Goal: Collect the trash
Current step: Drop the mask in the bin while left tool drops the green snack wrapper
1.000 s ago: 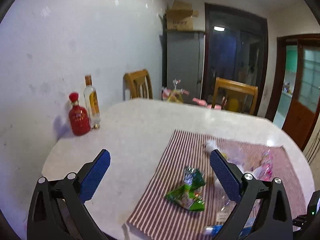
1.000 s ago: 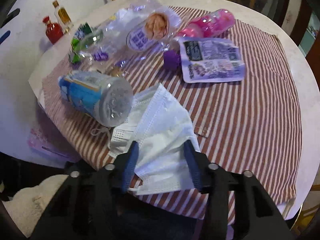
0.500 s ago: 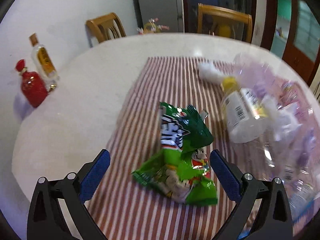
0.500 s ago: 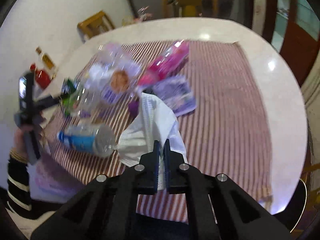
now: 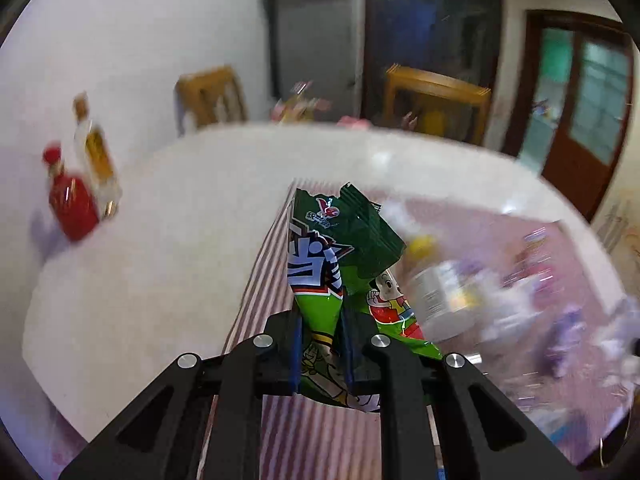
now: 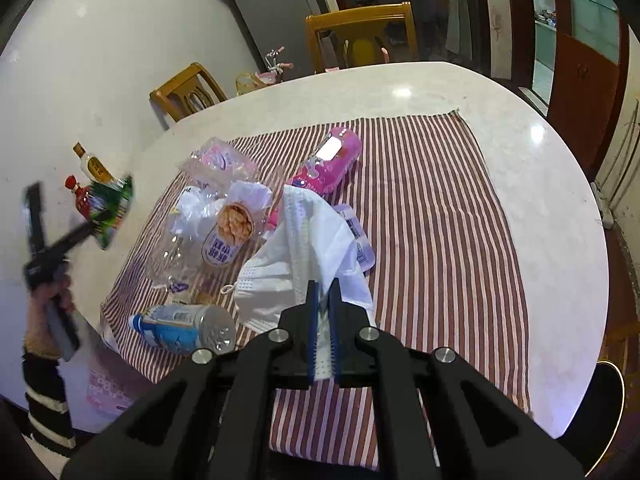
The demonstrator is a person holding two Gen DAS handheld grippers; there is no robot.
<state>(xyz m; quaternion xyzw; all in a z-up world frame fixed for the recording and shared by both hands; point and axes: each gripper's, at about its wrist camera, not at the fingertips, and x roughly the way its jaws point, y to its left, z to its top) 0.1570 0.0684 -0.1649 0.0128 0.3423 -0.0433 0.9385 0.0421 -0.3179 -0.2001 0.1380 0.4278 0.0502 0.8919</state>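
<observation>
Left wrist view: the left gripper (image 5: 320, 316) has its jaws closing on a green snack wrapper (image 5: 340, 256), which stands upright between the blue pads and is pinched near its lower end. The wrapper hangs over the left edge of a red-and-white striped cloth (image 5: 320, 436) spread on a pale oval table (image 5: 172, 240). To its right lies blurred litter, among it a clear bottle with a yellow cap (image 5: 418, 246). A red bottle (image 5: 72, 208) and a clear bottle of amber liquid (image 5: 96, 160) stand touching each other at the table's far left edge, by the wall.

Right wrist view: the right gripper (image 6: 324, 292) is pressed together on a white face mask (image 6: 308, 248), whose pleated cloth rises between the pads and drapes down to the striped cloth. Just left of the mask lie a blue-labelled plastic bottle (image 6: 180, 328) on its side and a crumpled clear bag with an orange picture (image 6: 224, 228); beyond it lie a pink bottle (image 6: 328, 160) and a purple-printed pouch (image 6: 356, 240), partly hidden by the mask. At the left edge a hand (image 6: 48, 312) in a striped sleeve holds the other gripper with the green wrapper above the table. Two wooden chairs (image 6: 360, 32) stand behind the table.
</observation>
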